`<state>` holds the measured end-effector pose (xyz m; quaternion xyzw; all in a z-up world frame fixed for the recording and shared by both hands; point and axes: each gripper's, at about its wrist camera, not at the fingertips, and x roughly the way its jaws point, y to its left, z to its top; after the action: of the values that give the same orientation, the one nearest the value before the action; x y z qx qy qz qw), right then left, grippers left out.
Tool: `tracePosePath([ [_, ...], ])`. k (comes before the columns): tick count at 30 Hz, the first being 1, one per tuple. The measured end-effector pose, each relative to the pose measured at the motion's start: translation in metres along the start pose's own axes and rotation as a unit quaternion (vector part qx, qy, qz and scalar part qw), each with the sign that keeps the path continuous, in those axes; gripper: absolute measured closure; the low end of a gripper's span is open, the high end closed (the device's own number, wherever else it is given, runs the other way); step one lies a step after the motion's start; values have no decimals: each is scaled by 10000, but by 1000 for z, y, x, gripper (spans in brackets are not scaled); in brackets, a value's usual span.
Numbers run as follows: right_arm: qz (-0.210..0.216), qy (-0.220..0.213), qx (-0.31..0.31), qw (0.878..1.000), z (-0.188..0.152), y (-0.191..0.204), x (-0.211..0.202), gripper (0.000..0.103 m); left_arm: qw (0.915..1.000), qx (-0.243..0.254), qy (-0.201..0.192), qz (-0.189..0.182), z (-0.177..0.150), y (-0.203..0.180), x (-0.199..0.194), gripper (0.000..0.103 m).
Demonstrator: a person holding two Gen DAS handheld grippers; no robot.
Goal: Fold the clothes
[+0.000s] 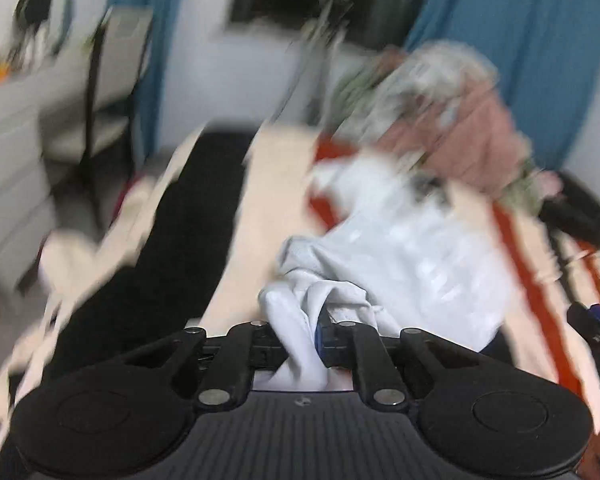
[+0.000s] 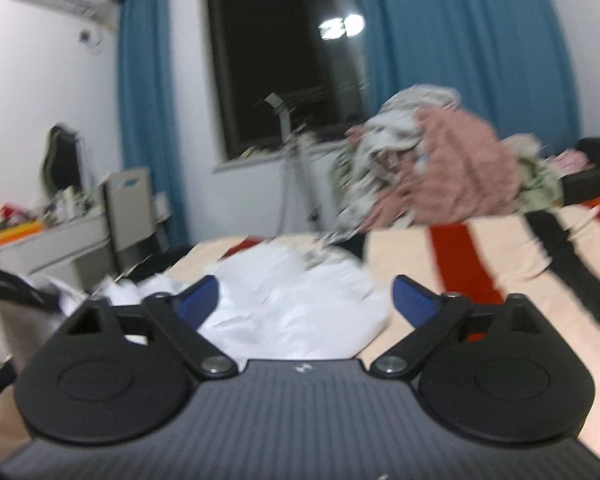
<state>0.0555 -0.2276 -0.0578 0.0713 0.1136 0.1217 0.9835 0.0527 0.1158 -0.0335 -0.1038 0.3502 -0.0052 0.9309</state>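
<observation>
One white shirt (image 1: pixel 400 248) lies bunched on the striped bed (image 1: pixel 272 184), and its long way runs from the left gripper (image 1: pixel 316 340) up toward the clothes pile (image 1: pixel 452 120) at the far edge. The left gripper is clamped tight on a bunched end of the shirt. The right gripper (image 2: pixel 304 300) has its two blue pads wide apart with nothing pinched between them; the shirt (image 2: pixel 292 300) lies just beyond them. The bed is bare to the right of the shirt, with room there. Its left edge is near, with a chair (image 1: pixel 100 120) and desk (image 2: pixel 56 240) beyond. The pictures are blurry.
</observation>
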Motion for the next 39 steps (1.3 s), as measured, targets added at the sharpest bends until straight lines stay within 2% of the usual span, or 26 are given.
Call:
tracePosePath([
  [2,283,233,-215,9991,-9,16,8,20,9994,-297,95,130,-2,11,0,82],
  [4,547,459,-450,9964,-19,32,17,21,9992,-344,-44,218,-6,14,-11,75],
  [6,794,658,-731,9920,-29,47,29,21,9985,-283,-350,325,-10,9,-26,55],
  [7,949,726,-869,9890,-34,54,35,22,9976,-234,-505,409,-9,2,-31,51],
  [9,1252,830,-1157,9819,-43,68,45,22,9959,-91,-764,480,-16,-7,-47,48],
  [12,1416,936,-1604,9724,-54,90,60,28,9936,175,-1053,373,-26,-25,-56,42],
  [13,1425,965,-1670,9708,-56,95,64,38,9941,225,-1027,279,-27,-28,-54,41],
  [14,1410,971,-1625,9717,-55,94,67,54,9945,271,-993,183,-28,-31,-51,41],
  [15,1392,968,-1549,9733,-52,93,70,63,9949,317,-958,87,-30,-34,-49,41],
  [16,1387,927,-1409,9759,-47,87,72,79,9951,363,-923,-9,-31,-37,-46,41],
  [17,1386,870,-1245,9786,-42,79,72,87,9956,376,-849,-100,-32,-39,-42,41],
  [20,1140,544,-795,9888,-20,55,68,94,9952,605,-696,-337,-34,-51,-25,41],
  [23,883,206,-145,9958,3,26,59,101,9880,1275,-729,-484,-42,-74,-10,38],
  [25,697,-24,180,9974,16,9,52,101,9810,1766,-719,-367,-51,-91,-1,37],
  [29,390,-261,385,9982,27,-18,42,101,9705,2362,-373,309,-68,-110,21,37],
  [32,444,-107,548,9975,26,-28,43,101,9681,2393,-242,698,-71,-106,27,38],
  [35,675,177,526,9962,14,-19,46,97,9690,2268,-270,939,-68,-97,27,38],
  [36,724,250,467,9960,10,-13,48,96,9688,2233,-236,1053,-66,-94,29,46],
  [37,762,296,372,9960,7,-7,49,89,9683,2200,-197,1170,-65,-91,31,54],
  [38,800,331,269,9959,3,0,49,62,9676,2166,-158,1288,-63,-88,33,67],
  [39,837,367,165,9957,-1,6,49,47,9714,2013,-133,1256,-61,-83,34,74],
])
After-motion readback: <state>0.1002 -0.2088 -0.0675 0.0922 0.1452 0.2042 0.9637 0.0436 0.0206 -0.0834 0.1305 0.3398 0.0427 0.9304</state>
